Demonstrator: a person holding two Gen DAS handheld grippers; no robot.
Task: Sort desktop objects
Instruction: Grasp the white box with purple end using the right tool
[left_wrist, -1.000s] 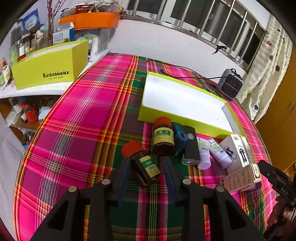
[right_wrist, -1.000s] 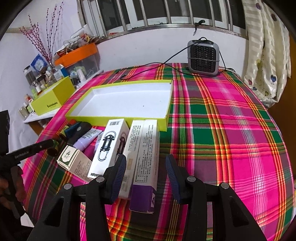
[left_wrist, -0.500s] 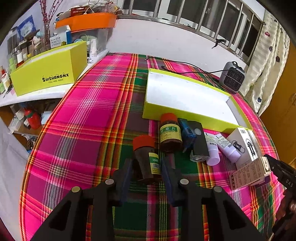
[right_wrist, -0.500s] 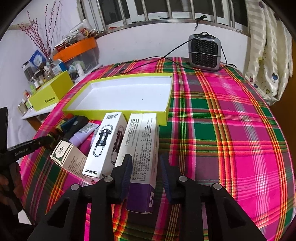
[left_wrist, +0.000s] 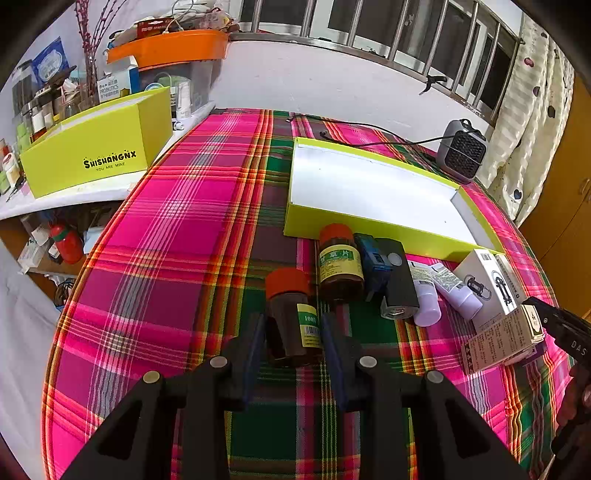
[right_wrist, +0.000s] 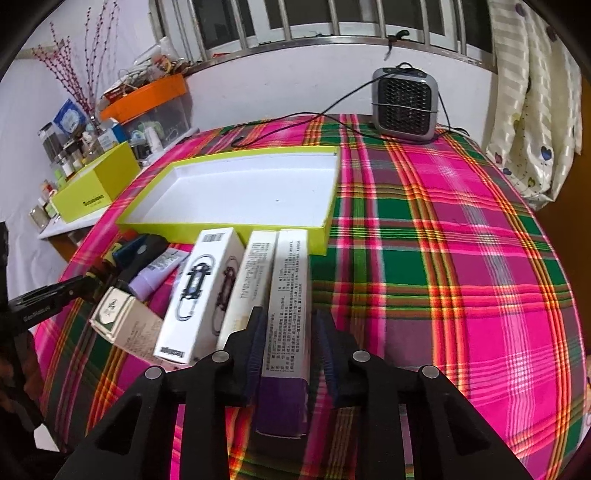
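Amber bottle + long box, both between pads

Amber bottle w/ orange cap (left_wrist: 293, 317) lies on plaid cloth (left_wrist: 177, 236); left gripper (left_wrist: 293, 341) clamped on its sides, pads touching glass. Second amber bottle (left_wrist: 340, 262) just beyond, near yellow-green tray (left_wrist: 369, 230), tray interior white. Right gripper (right_wrist: 288, 345): jaws closing on white-and-purple long box (right_wrist: 288, 314), pads at or v. near its sides. Carabiner box (right_wrist: 199, 295) and small slanted carton (right_wrist: 123, 325) lie to its left. Heater (right_wrist: 404, 103) at far table edge.
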